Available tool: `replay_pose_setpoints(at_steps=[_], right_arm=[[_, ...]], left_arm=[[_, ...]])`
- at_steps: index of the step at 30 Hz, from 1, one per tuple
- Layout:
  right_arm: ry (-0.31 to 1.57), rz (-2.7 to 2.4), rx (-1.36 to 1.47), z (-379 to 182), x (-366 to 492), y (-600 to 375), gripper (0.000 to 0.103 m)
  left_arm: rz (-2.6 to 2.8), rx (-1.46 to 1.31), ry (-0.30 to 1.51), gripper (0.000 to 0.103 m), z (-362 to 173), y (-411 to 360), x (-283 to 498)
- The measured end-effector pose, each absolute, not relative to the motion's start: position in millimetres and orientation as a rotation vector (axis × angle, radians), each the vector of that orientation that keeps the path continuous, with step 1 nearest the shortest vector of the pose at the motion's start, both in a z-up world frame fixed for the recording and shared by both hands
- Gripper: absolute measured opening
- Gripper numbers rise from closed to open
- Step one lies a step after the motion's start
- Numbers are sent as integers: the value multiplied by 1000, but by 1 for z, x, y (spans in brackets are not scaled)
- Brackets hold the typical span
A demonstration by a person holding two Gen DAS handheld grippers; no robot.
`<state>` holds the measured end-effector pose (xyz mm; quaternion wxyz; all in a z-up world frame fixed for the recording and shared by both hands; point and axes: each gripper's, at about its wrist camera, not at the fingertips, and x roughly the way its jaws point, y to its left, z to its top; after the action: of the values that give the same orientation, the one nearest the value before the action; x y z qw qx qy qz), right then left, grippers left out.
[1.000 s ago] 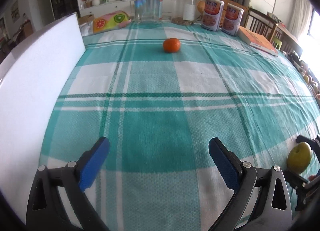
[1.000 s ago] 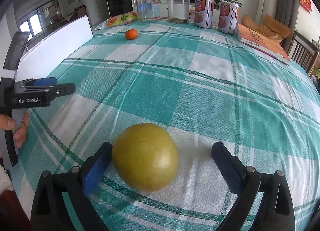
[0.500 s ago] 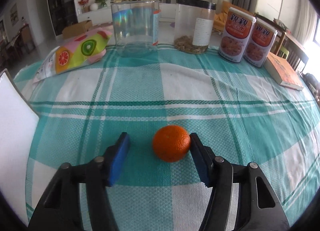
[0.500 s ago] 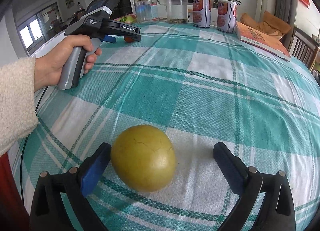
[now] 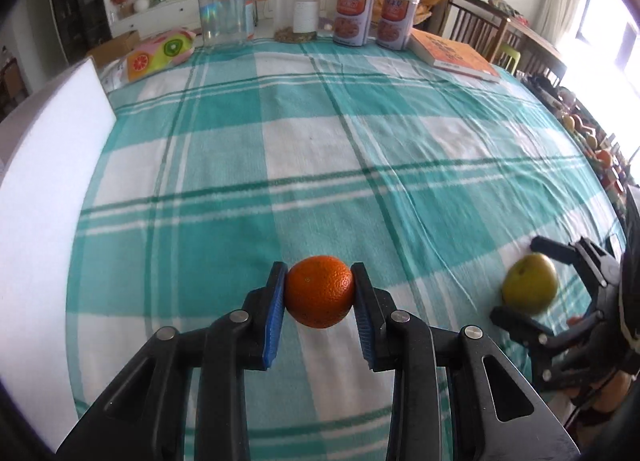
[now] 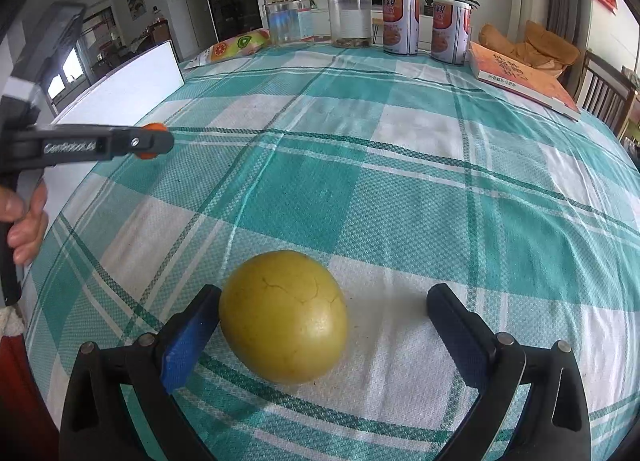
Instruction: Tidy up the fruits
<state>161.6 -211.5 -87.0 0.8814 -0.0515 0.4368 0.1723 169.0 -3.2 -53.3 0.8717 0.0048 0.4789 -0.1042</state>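
My left gripper (image 5: 319, 291) is shut on a small orange (image 5: 320, 291) and holds it above the green checked tablecloth (image 5: 312, 149). In the right wrist view the left gripper (image 6: 150, 140) shows at the left with a sliver of the orange (image 6: 151, 126) in it. My right gripper (image 6: 324, 321) is open around a large yellow-green fruit (image 6: 284, 316) that rests on the cloth, its left pad against the fruit, its right pad apart. In the left wrist view this fruit (image 5: 530, 288) and the right gripper (image 5: 516, 281) lie at the right.
A white foam board (image 5: 44, 181) stands along the left table edge. At the far end stand two clear jars (image 5: 227, 13), two snack cans (image 5: 354, 13), a fruit-print bag (image 5: 160, 53) and an orange book (image 5: 456, 55). Chairs (image 5: 480, 29) stand beyond the right side.
My left gripper went far across to the orange, closed on it and brought it back raised toward the near side. My right gripper stayed open around the yellow-green fruit.
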Motion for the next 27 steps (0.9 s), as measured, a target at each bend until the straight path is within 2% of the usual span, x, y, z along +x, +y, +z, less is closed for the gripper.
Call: replay_pose_setpoints(at_steps=[5,6,7,9,15,27], right_arm=[[914,338,-140,-88,162,-208,101],[915,335,-144,-88,162,-208,101],[915,334,-147,-88,162,-207,101],[915,333,-148,-88,162,-207,101],[916,331,-154,-88,162,-207,101],[917,330,-155,-89,162,-206,101]], left_arm=[[-179,-27,981,37,-77,-3,122],[-164,-19,942,47,-77,-2,120],[-130,5,926,71,-79,-3,119],[-89,13,917,87,-85,-2,123],[-84,39,917,94,-88,-5,123],[-80,36,919,96,-89,-3,123]])
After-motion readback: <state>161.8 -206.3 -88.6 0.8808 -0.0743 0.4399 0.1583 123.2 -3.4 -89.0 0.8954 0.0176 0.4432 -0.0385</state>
